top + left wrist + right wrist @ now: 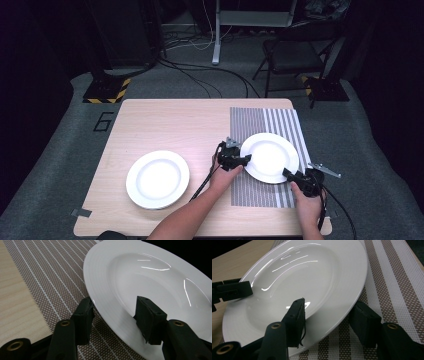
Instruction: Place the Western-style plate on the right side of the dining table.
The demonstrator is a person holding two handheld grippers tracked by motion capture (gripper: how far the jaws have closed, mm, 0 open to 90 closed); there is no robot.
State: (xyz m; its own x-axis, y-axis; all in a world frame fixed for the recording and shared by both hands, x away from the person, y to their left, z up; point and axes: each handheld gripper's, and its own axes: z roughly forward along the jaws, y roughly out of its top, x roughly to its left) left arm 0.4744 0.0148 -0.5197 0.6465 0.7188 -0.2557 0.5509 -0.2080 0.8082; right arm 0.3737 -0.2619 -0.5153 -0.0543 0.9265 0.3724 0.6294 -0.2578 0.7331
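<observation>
High view: two forearms reach in from the bottom edge. The left gripper [246, 159] and the right gripper [286, 173] each have jaws wide apart around the rim of a white plate [270, 157], not pinching it. It rests on the striped mat [286, 122]. Another plate [157, 179] sits well apart on the wooden table [170, 122].

The high view looks forward and down on the whole table [165, 120] from the person's side. Each gripper view sits close and low, facing along its own jaws. All three share the white plate [270, 157] on the striped placemat [265, 122].
</observation>
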